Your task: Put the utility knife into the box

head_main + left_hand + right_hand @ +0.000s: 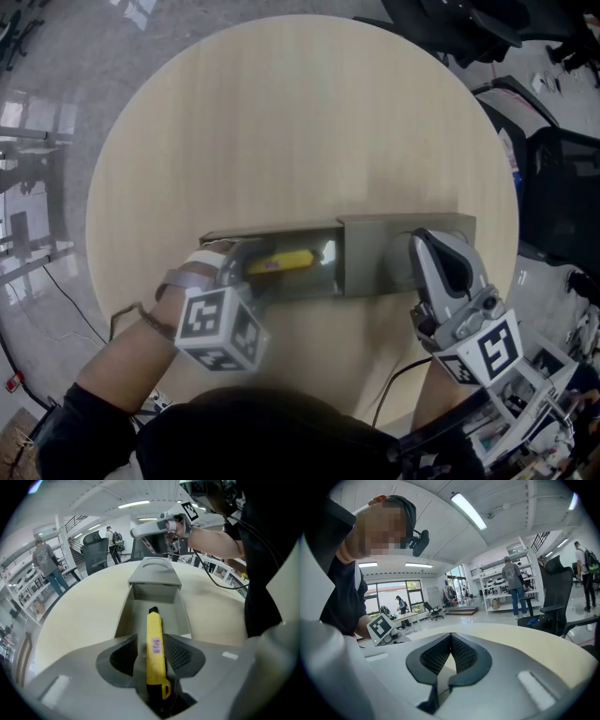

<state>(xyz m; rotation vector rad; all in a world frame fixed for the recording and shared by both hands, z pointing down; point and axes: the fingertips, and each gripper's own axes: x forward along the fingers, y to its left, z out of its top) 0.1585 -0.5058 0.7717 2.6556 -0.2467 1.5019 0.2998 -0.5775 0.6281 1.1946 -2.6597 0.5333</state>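
Utility knife [155, 648] lies loose between wide-parted left tongs [153, 640], in box [154, 578].

This is a big open lab or workshop hall. Long strip lights [468, 510] run across a white arched ceiling, and the glossy grey floor [56, 103] throws back reflections of the room. Open shelves [494, 581] loaded with gear line one side (a person [513, 585] stands at them). Black office chairs [555, 597] are scattered about, and a desk [405, 617] sits before tall windows [384, 597]. A cable [66, 298] trails on the floor beside a round wooden table [281, 122].
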